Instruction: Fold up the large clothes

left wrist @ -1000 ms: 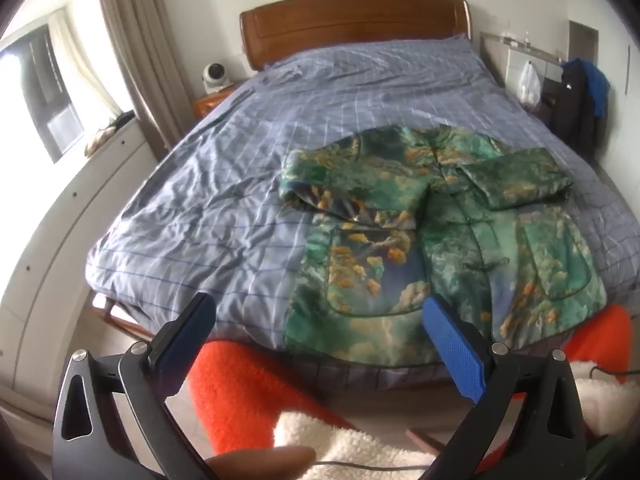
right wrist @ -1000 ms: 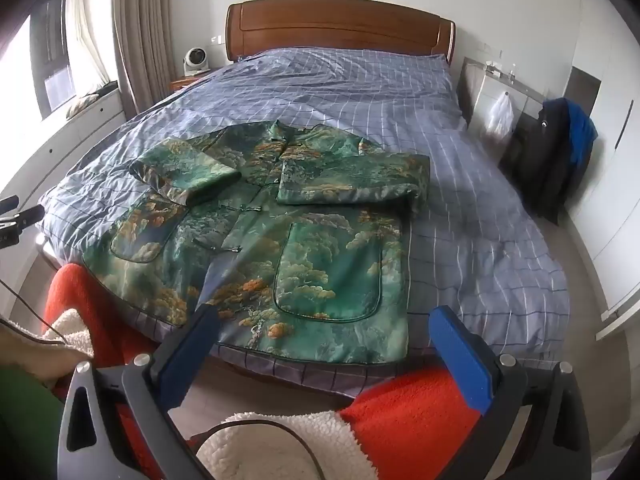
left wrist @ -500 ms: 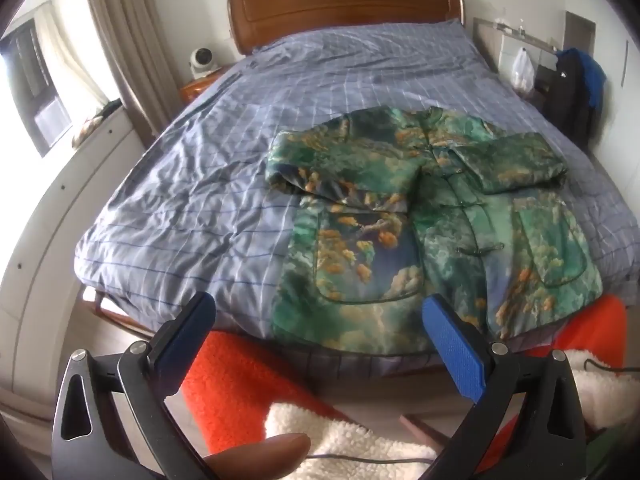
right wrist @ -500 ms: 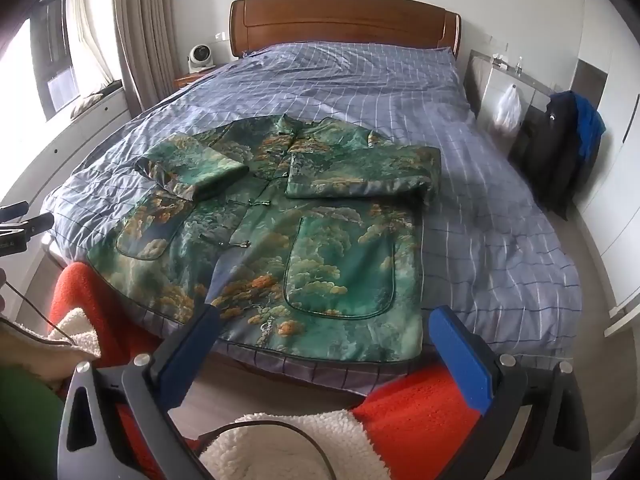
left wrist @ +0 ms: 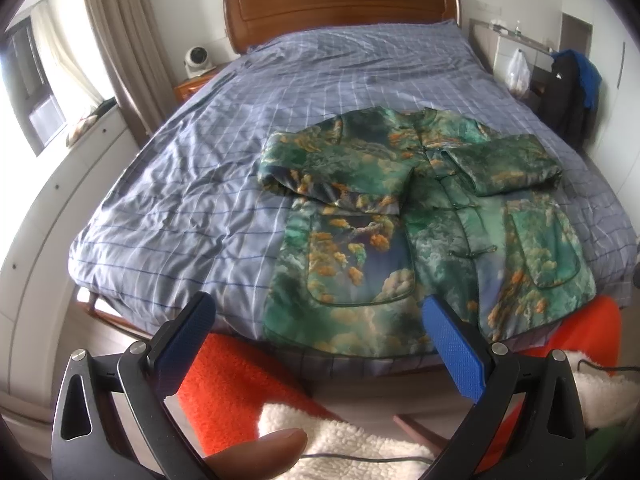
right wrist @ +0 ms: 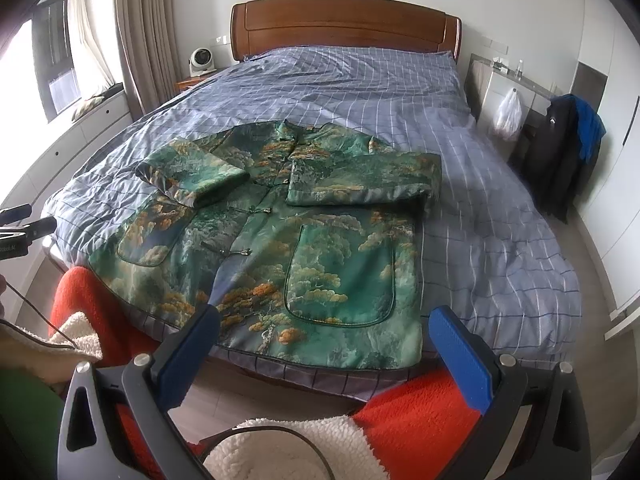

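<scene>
Both cameras have crept closer to the bed over the last second, so the jacket now sits lower and larger in each view, its hem nearer the fingertips. Nearest of all, the left gripper (left wrist: 318, 316) and the right gripper (right wrist: 324, 330) are spread wide with nothing between their blue pads, held off the foot of the bed above a red fleece sleeve (right wrist: 420, 404) with a white lining. Just beyond the fingers lies the jacket (right wrist: 280, 240), a green padded one with orange and cream clouds, flat and front-up on the checked quilt (left wrist: 180, 200); its hem runs along the near edge of the bed and slightly overhangs it. Seen from the right gripper the hem is straight ahead, between and just past the pads; seen from the left gripper the jacket lies ahead and to the right, so that hand is off to the garment's side. Both sleeves are already turned in across the chest, the body not yet folded. Farther back are bare quilt, the headboard (right wrist: 344, 24) and a small fan (right wrist: 200, 62) on the nightstand. The risk, as I judge it, is in the grab: pinching only the top layer at the overhanging hem, or catching the quilt with it, would drag the slick fabric and let the folded sleeves slide open. Uneven lifting by the two hands would skew the fold.
</scene>
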